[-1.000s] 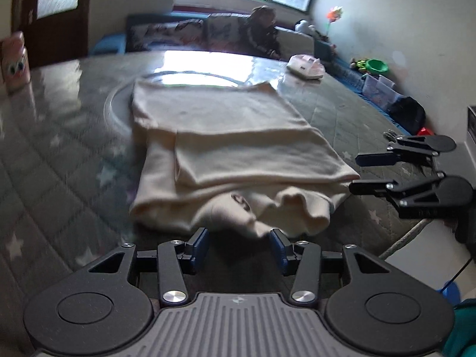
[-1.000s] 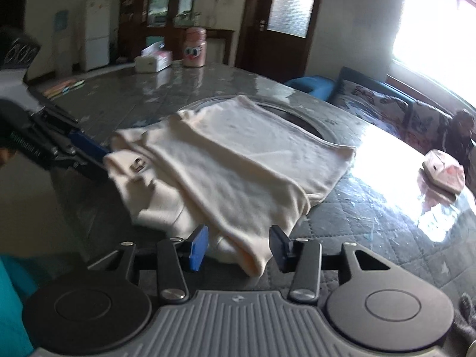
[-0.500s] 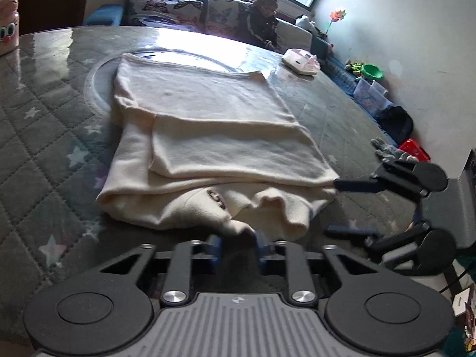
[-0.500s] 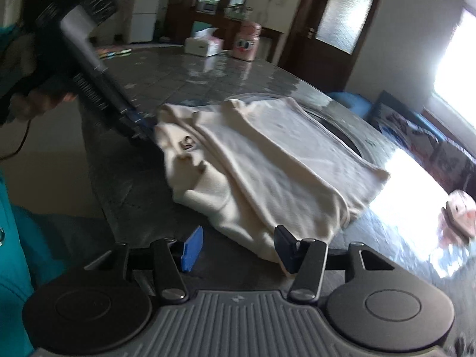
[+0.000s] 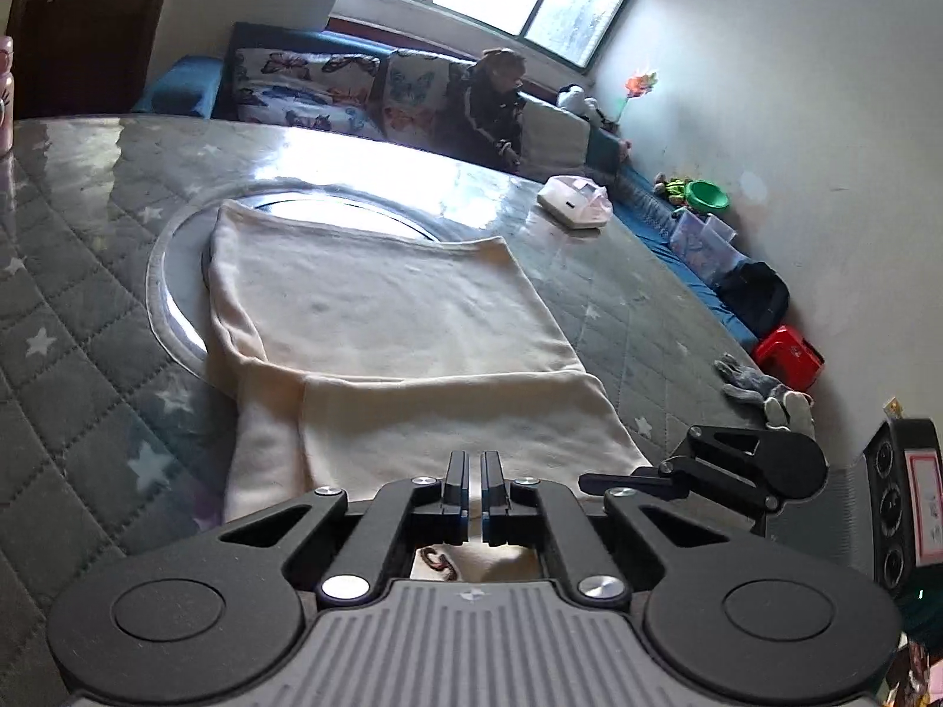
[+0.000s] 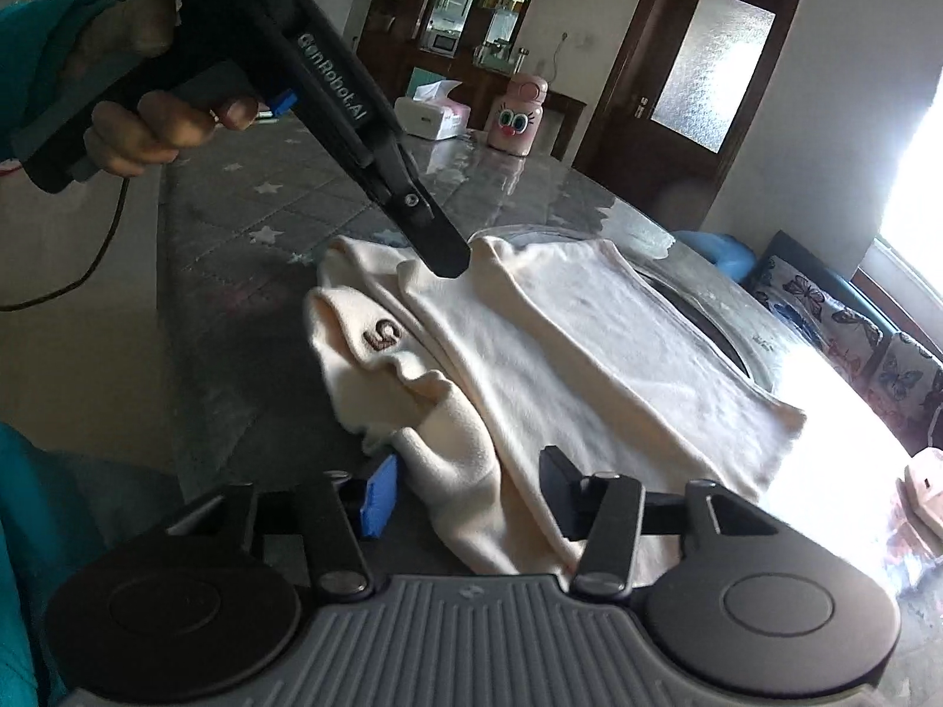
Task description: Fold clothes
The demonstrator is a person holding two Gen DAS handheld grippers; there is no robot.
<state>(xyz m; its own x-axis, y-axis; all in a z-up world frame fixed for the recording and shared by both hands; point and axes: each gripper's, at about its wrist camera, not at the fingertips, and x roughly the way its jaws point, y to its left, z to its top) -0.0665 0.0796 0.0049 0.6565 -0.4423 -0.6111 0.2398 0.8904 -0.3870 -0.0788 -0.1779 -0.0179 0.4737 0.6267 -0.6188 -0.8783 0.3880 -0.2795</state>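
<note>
A quilted grey counter (image 5: 76, 353) carries a cream garment (image 6: 589, 353), partly folded and lying over a round glass disc (image 5: 177, 271). The left gripper (image 5: 473, 489) has its fingers pinched on the garment's near edge. The right gripper (image 6: 468, 495) has its fingers spread wide around a fold.

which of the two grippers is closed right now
The left gripper: its fingers nearly touch, over the cream garment. The right gripper is spread wide.
</note>
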